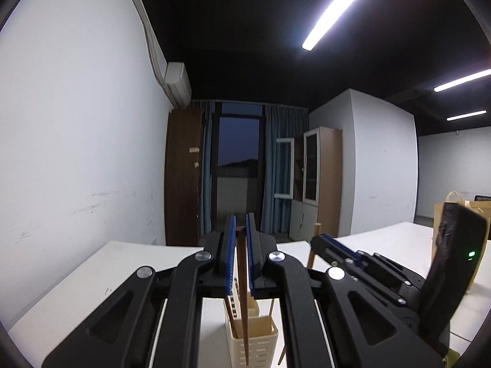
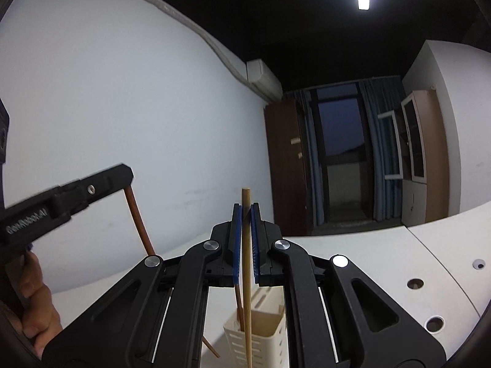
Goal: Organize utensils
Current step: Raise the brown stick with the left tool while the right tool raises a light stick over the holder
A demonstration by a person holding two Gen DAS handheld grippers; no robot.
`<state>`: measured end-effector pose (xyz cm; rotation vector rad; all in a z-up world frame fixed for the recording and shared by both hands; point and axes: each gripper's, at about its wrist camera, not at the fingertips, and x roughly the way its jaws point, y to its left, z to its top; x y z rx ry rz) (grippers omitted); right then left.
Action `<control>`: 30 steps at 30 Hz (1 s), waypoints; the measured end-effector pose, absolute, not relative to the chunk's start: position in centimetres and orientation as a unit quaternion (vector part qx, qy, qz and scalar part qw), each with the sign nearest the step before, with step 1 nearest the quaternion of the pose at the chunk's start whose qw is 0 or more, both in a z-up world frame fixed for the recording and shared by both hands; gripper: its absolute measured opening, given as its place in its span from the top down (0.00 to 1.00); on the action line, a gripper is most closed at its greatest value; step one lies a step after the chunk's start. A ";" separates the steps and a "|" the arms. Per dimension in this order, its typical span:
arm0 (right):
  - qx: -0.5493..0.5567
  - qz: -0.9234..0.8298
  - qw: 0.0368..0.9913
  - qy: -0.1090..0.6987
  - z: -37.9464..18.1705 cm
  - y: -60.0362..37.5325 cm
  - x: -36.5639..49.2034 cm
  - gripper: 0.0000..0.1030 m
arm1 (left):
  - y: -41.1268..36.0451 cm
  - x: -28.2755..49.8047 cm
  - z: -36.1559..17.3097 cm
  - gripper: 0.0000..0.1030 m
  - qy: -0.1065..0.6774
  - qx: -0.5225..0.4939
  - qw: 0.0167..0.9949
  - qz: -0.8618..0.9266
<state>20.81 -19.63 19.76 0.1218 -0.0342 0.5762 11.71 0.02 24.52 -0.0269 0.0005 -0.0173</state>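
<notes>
— Well, what is the left gripper (image 1: pixel 241 230) clenched on?

— A dark brown chopstick (image 1: pixel 242 291), smooth and slender, pinched between the ribbed blue pads (image 1: pixel 230 251). It stands nearly upright, its squared top at the fingertips and its tapered end reaching down in front of the cream holder (image 1: pixel 254 342).

— And the holder itself?

— A rectangular plastic caddy with rows of slots cut in its walls, standing on the white matte table (image 1: pixel 92 276) just below both tools. Several more sticks rise from it, though how many is hard to tell.

— Is the right gripper (image 2: pixel 246 214) also grasping something?

— Yes, a pale wooden chopstick (image 2: pixel 247 276), round in section with a flat cut top that pokes above the blue pads (image 2: pixel 237 245). Its shaft runs straight down over the slotted holder (image 2: pixel 260 337), beside a reddish-brown stick (image 2: pixel 238 306) leaning in the compartment.

— Where do the two tools sit relative to each other?

— Near one another. From the right wrist view the left tool's black finger (image 2: pixel 101 181) reaches in at the left with its brown chopstick (image 2: pixel 139 220) hanging below, and a hand (image 2: pixel 33 300) grips the handle at the near left edge.
</notes>
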 end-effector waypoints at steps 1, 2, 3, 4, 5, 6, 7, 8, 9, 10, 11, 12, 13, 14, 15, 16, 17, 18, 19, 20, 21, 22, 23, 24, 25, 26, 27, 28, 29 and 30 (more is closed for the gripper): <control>0.064 0.283 0.957 -0.024 20.0 -19.9 20.8 0.95 | -0.1 11.8 24.6 0.93 -0.003 -0.013 1.000 -0.008; 0.070 0.280 0.957 -0.031 20.2 -20.1 20.9 0.95 | -0.1 11.8 24.7 0.93 -0.008 -0.014 1.000 -0.006; 0.077 0.281 0.956 -0.039 20.4 -20.4 20.9 0.95 | 0.0 11.6 24.8 0.93 -0.018 -0.019 1.000 -0.004; 0.082 0.281 0.955 -0.046 20.5 -20.6 20.8 0.95 | -0.1 11.5 25.0 0.93 -0.024 -0.021 0.999 -0.002; 0.087 0.280 0.954 -0.055 20.7 -20.9 20.8 0.95 | -0.1 11.3 25.2 0.93 -0.034 -0.024 0.999 0.001; 0.093 0.280 0.953 -0.065 20.9 -21.2 20.7 0.95 | 0.0 11.0 25.3 0.94 -0.042 -0.027 0.999 0.002; 0.097 0.280 0.952 -0.072 21.0 -21.3 20.6 0.95 | 0.1 10.9 25.4 0.94 -0.050 -0.031 0.998 0.004; 0.101 0.289 0.949 -0.077 21.1 -21.5 20.5 0.95 | 0.1 10.8 25.5 0.94 -0.059 -0.033 0.998 0.008; 0.106 0.288 0.948 -0.085 21.3 -21.8 20.6 0.95 | 0.0 10.6 25.5 0.94 -0.065 -0.034 0.997 0.011; 0.109 0.286 0.948 -0.090 21.4 -21.9 20.4 0.95 | 0.0 10.7 25.6 0.94 -0.071 -0.035 0.997 0.012; 0.112 0.283 0.948 -0.096 21.5 -22.1 20.5 0.95 | -0.2 10.8 25.6 0.94 -0.073 -0.032 0.997 0.013; 0.113 0.284 0.947 -0.100 21.6 -22.2 20.5 0.95 | -0.3 11.0 25.7 0.94 -0.073 -0.030 0.997 0.012; 0.114 0.286 0.946 -0.104 21.7 -22.2 20.6 0.95 | -0.5 11.0 25.7 0.94 -0.075 -0.031 0.997 0.013; 0.115 0.286 0.945 -0.107 21.6 -22.1 20.8 0.95 | -0.6 11.5 25.6 0.94 -0.075 -0.031 0.997 0.017; 0.113 0.286 0.945 -0.109 21.5 -21.9 21.0 0.95 | -0.6 11.8 25.5 0.94 -0.074 -0.029 0.997 0.020; 0.114 0.278 0.947 -0.113 21.4 -21.8 21.3 0.95 | -0.6 12.3 25.4 0.94 -0.072 -0.031 0.997 0.020; 0.114 0.277 0.948 -0.113 21.2 -21.6 21.7 0.95 | -0.6 13.0 25.5 0.94 -0.071 -0.034 0.997 0.019; 0.113 0.277 0.948 -0.107 21.0 -21.3 22.3 0.95 | -0.6 13.4 25.5 0.94 -0.069 -0.035 0.997 0.019; 0.114 0.277 0.949 -0.102 20.8 -21.2 22.9 0.95 | -0.5 14.0 25.5 0.94 -0.068 -0.037 0.997 0.019; 0.114 0.277 0.949 -0.098 20.7 -21.1 23.4 0.95 | -0.4 14.2 25.5 0.94 -0.069 -0.039 0.997 0.019; 0.113 0.277 0.950 -0.094 20.7 -20.9 23.8 0.95 | -0.5 14.3 25.3 0.94 -0.070 -0.040 0.997 0.019; 0.113 0.275 0.951 -0.091 20.5 -20.8 23.8 0.95 | -0.4 14.2 25.2 0.94 -0.071 -0.041 0.996 0.020; 0.112 0.272 0.952 -0.088 20.4 -20.6 24.0 0.95 | -0.4 14.6 25.2 0.94 -0.072 -0.043 0.996 0.021; 0.111 0.272 0.952 -0.082 20.2 -20.5 24.5 0.95 | -0.5 15.1 25.2 0.94 -0.071 -0.043 0.996 0.021; 0.110 0.270 0.953 -0.079 20.1 -20.3 24.8 0.95 | -0.5 15.3 25.2 0.94 -0.070 -0.043 0.996 0.021; 0.108 0.267 0.955 -0.075 19.9 -19.8 24.8 0.95 | -0.5 15.7 25.1 0.94 -0.070 -0.042 0.996 0.023; 0.105 0.266 0.956 -0.069 19.7 -19.6 25.3 0.95 | -0.7 16.1 24.9 0.94 -0.067 -0.039 0.997 0.025; 0.104 0.264 0.957 -0.065 19.6 -19.4 25.6 0.95 | -0.4 15.9 24.3 0.94 -0.065 -0.038 0.997 0.027; 0.101 0.264 0.957 -0.059 19.3 -19.2 25.9 0.95 | -0.5 16.7 24.1 0.94 -0.059 -0.036 0.997 0.028; 0.098 0.264 0.958 -0.053 19.2 -19.0 26.2 0.95 | -0.6 17.1 23.8 0.94 -0.050 -0.032 0.998 0.028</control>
